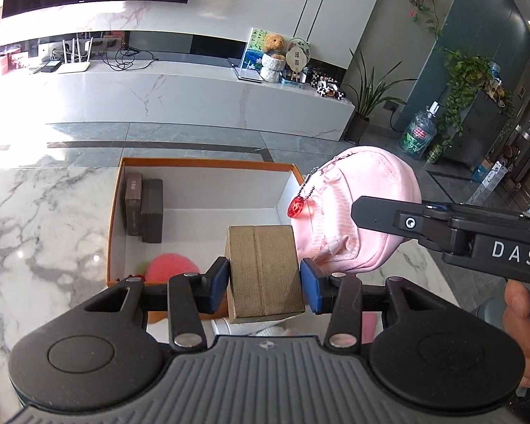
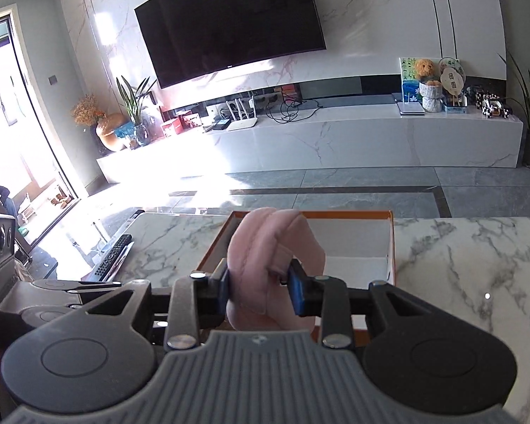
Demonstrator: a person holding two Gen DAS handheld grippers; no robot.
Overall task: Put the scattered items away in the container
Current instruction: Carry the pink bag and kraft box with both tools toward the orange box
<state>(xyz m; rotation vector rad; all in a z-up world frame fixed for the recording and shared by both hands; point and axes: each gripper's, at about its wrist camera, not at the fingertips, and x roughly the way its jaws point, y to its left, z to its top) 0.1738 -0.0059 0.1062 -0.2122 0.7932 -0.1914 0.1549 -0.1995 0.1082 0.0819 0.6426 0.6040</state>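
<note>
White marble tabletop with grey veining, glossy, sun glare at far left edge. Directly on it: open rectangular cardboard box, orange outside, white inside, set toward far edge. Black remote control lies near left end of tabletop, well apart from box. Grey stone-tile floor beyond table.

Left tool and right tool are each clamped, apparently angled downward.

Bright daylight from the left blows out the floor; fisheye edges bend, focus stays sharp.
</note>
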